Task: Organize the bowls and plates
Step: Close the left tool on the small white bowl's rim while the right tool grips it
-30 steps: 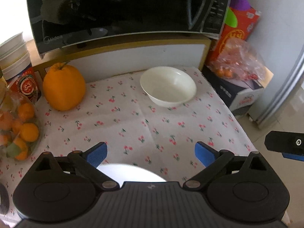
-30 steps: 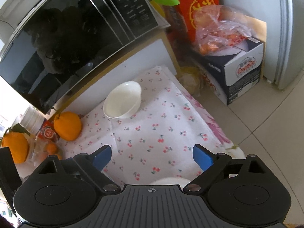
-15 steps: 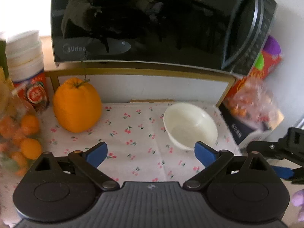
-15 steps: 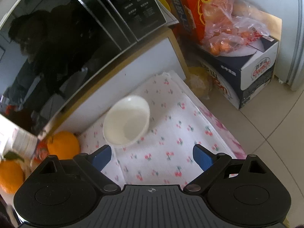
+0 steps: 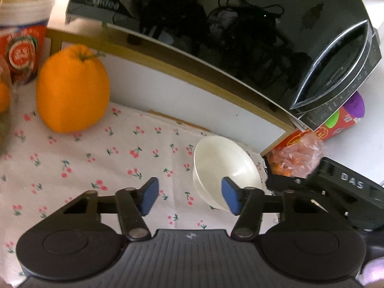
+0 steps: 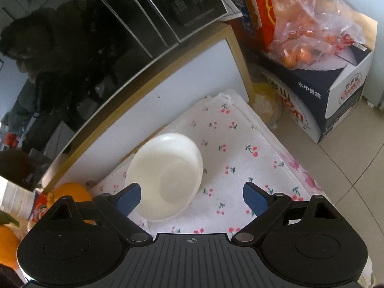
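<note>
A white bowl (image 5: 223, 165) stands upright on the cherry-print cloth (image 5: 96, 165), near the white panel under the microwave. My left gripper (image 5: 189, 198) hovers just in front of it, jaws closing with only cloth between them; its right pad overlaps the bowl's near rim in the left wrist view. In the right wrist view the same bowl (image 6: 168, 175) lies close ahead, left of centre. My right gripper (image 6: 192, 198) is open wide, its left pad at the bowl's near-left rim, nothing pressed between the pads. The right gripper's black body (image 5: 336, 192) shows at the right of the left wrist view.
A big orange citrus fruit (image 5: 72, 88) stands at the cloth's back left beside stacked paper cups (image 5: 21, 36). The black microwave (image 5: 228, 28) overhangs the back. Right of the table sit a red box (image 6: 271, 7), a bag of small oranges (image 6: 312, 28) and a dark carton (image 6: 336, 88) on tiled floor.
Both grippers have come closer to the bowl, which now looms larger in each view. The left gripper rolled, tilting its view, and its jaws have narrowed. The right jaws stay wide.
</note>
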`<state>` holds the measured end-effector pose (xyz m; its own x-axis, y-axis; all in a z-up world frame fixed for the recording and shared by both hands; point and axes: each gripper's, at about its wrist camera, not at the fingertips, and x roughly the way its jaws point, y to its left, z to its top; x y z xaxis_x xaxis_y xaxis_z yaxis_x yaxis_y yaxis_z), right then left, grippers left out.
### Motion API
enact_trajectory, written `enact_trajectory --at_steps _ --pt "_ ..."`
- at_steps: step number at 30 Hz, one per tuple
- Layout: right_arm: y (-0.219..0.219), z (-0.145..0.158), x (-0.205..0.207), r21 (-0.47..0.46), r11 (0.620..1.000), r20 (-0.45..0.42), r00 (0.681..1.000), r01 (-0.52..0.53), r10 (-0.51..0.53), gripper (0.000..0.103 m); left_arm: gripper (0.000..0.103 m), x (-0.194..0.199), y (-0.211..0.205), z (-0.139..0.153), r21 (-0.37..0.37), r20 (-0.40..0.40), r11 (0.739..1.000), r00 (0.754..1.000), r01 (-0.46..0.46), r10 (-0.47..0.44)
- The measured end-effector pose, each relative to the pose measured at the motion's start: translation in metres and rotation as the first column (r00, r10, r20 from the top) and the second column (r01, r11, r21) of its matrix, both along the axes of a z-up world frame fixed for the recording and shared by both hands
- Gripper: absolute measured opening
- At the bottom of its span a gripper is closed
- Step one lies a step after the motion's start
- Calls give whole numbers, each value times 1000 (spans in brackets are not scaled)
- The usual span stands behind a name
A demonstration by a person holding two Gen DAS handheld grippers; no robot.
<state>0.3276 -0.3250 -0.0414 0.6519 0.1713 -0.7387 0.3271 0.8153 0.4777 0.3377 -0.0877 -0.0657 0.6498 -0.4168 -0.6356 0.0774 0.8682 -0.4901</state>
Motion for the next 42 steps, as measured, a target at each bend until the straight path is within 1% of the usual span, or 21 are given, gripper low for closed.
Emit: enact_trajectory --at_steps 2,4,5,7,8,10,12,13,15,17,21,22,25,27,30,33,35,37,39,40,42 --pt "0 -3 4 -14 1000 -1 1000 7 -7 91 42 0 -4 -4 -2 4 1000 1000 8 -8" --pt "-1 -5 7 -33 999 5 1000 -2 2 81 37 0 -5 -7 -8 11 1000 1000 14 -14" --pt "-1 -6 8 -44 999 10 1000 -1 2 78 35 0 -5 -8 -16 12 1000 1000 15 -15" --pt "-2 -8 10 -51 999 14 1000 -3 3 63 31 1 -5 -12 -33 6 999 1000 14 -13" --pt "-3 -10 10 -51 999 12 1000 -3 4 59 28 1 -6 -14 -36 5 999 1000 12 -12" --pt "-4 -13 12 -50 999 9 1000 -5 6 43 24 0 -6 -16 -34 7 999 1000 12 -12" --pt "-4 -16 13 -51 999 11 1000 -10 10 37 23 0 -5 -17 -40 14 999 1000 12 -11" --pt "-4 -17 13 -50 999 14 1000 -11 11 34 21 0 -5 -17 -43 18 999 1000 11 -10" --pt "-4 -19 13 -46 999 20 1000 -8 9 30 18 0 -5 -16 -39 26 999 1000 6 -5" --pt "-5 -21 14 -41 999 23 1000 -3 4 29 15 -1 -7 -15 -33 38 999 999 7 -6" --pt "-4 -25 17 -35 999 20 1000 4 -4 23 11 -1 -11 -16 -38 47 999 999 19 -17" --pt "-4 -26 18 -32 999 18 1000 0 0 18 10 -1 -11 -17 -40 48 999 999 20 -18" --pt "0 -28 20 -31 999 18 999 -29 29 10 6 -1 -11 -17 -44 52 999 998 29 -26" --pt "3 -27 20 -41 998 21 999 -39 40 7 6 -1 -14 -16 -35 59 999 998 35 -33" --pt "4 -25 18 -40 998 27 999 -37 38 7 5 -3 -16 -14 -14 65 999 997 38 -37" --pt "5 -22 15 -43 998 31 999 -36 38 7 5 -5 -16 -13 -10 64 999 997 42 -42" --pt "6 -20 13 -43 998 35 999 -37 38 8 1 -6 -16 -10 -10 65 999 997 50 -49" --pt "7 -17 11 -34 998 40 998 -45 46 6 1 -8 -18 -7 -25 68 998 996 65 -63" --pt "11 -13 8 -47 997 43 997 -55 57 6 1 -10 -20 -3 -12 72 997 995 73 -71" --pt "14 -11 6 -62 996 34 998 -59 61 6 1 -11 -22 -2 -5 70 997 995 77 -76" --pt "16 -11 6 -87 995 -13 998 -56 55 6 1 -10 -19 -3 -20 47 997 996 80 -79"
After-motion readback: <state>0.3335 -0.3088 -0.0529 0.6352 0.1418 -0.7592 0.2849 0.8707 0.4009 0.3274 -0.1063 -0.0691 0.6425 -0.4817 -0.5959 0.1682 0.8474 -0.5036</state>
